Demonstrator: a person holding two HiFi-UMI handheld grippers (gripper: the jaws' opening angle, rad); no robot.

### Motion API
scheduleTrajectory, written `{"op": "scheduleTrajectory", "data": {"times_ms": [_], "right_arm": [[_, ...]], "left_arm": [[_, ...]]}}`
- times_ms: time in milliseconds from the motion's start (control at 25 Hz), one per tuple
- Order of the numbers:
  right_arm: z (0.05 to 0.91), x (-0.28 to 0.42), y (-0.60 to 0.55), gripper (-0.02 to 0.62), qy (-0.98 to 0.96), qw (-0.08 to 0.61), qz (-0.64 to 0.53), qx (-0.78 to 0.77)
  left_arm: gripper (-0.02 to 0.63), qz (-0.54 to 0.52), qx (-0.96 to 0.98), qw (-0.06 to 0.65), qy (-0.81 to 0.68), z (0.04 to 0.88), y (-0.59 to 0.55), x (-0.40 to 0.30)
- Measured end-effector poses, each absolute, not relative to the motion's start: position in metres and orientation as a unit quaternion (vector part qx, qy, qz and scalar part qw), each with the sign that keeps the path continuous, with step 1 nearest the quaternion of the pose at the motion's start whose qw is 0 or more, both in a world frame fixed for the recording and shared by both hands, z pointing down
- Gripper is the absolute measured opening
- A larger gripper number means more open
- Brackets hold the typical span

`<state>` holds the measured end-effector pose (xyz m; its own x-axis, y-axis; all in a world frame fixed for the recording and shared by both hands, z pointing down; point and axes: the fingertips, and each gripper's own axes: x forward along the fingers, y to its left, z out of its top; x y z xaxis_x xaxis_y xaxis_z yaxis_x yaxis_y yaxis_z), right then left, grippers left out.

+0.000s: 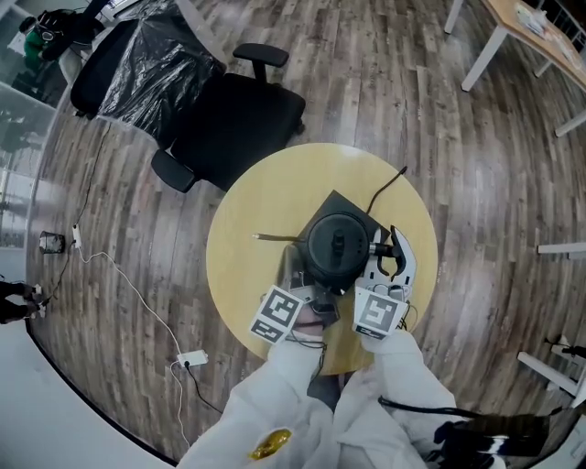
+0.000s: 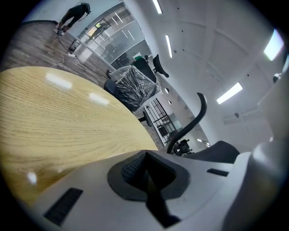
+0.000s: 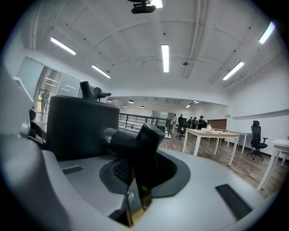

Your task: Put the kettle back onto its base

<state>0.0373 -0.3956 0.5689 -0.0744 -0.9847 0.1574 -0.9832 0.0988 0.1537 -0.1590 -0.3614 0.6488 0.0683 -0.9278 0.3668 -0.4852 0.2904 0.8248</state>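
Note:
The black kettle [image 1: 337, 247] is seen from above on the round yellow table [image 1: 247, 238], over the near part of its dark square base [image 1: 341, 207]; whether it rests on the base I cannot tell. A black cord [image 1: 388, 182] runs off from the base. My right gripper [image 1: 385, 252] is at the kettle's right side. In the right gripper view this gripper [image 3: 135, 180] is shut on the black kettle handle [image 3: 137, 142], with the kettle body [image 3: 81, 126] to the left. My left gripper [image 1: 298, 270] is at the kettle's left; its jaws [image 2: 146, 180] are shut with nothing seen between them.
A black office chair [image 1: 229, 119] stands behind the table. A white power strip [image 1: 190, 359] and its cable lie on the wood floor at left. A thin brown strip [image 1: 272, 238] lies on the tabletop. White-legged desks [image 1: 513, 27] stand at the far right.

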Motion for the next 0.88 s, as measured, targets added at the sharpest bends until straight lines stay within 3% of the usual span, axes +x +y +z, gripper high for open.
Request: {"op": "scheduleTrajectory", "data": {"times_ms": [560,880], "right_arm": [[0.578,0.050,-0.386,0.069,-0.716,0.124,0.014,0.687],[0.585,0.053,-0.371,0.066,-0.707,0.141,0.036,0.692]], "left_arm": [[0.000,-0.227,0.579,0.480,-0.619,0.635,-0.378,-0.132],[0.001,-0.188,0.603,0.425,-0.649,0.625,-0.373,-0.137]]}}
